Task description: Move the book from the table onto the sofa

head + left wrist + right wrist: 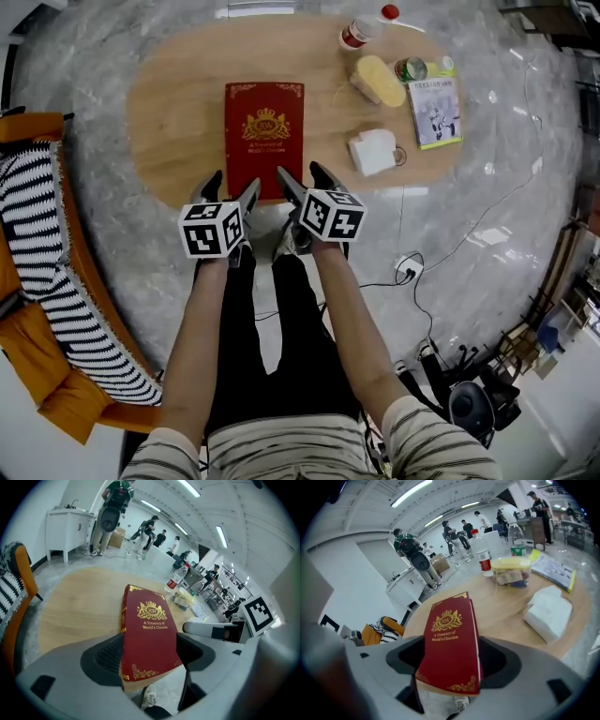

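Left gripper (232, 186), right gripper (305, 178): jaws wide apart around near edge of book (263, 131), nothing gripped | book lies on desk (178, 103) | grasp, carry to sofa (26, 342) pending

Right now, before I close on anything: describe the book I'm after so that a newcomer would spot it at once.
Find the oval wooden table. The book lies flat near the table's middle, its short end reaching the near edge. It is the thick dark red hardback with a gold crest and gold corners, unlike the thin pale booklet at the right end.
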`<move>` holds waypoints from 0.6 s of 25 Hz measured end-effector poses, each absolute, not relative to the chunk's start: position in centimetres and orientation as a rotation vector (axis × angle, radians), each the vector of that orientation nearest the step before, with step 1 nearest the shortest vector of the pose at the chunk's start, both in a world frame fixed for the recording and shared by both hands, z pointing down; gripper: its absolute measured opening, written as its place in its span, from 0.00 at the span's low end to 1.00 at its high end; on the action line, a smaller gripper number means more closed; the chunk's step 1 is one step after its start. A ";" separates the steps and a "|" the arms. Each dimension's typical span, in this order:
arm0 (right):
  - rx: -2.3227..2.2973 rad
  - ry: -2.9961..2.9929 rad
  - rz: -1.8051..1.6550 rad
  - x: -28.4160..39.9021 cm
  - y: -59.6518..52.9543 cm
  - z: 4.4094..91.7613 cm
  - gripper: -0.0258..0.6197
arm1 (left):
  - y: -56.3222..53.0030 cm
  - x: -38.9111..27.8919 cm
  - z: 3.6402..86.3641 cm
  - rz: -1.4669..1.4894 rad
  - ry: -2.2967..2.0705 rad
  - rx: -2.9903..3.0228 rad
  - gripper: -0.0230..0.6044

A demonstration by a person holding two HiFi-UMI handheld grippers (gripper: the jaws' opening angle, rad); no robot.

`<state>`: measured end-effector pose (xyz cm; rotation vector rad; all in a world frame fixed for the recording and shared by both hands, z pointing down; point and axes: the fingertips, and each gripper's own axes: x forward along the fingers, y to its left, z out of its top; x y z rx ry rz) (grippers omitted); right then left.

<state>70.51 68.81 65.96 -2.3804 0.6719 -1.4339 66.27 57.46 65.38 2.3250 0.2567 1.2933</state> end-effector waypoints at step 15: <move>-2.297 0.693 -1.556 71.5 68.0 71.5 0.59 | 58.0 67.5 71.5 1.403 0.281 2.215 0.60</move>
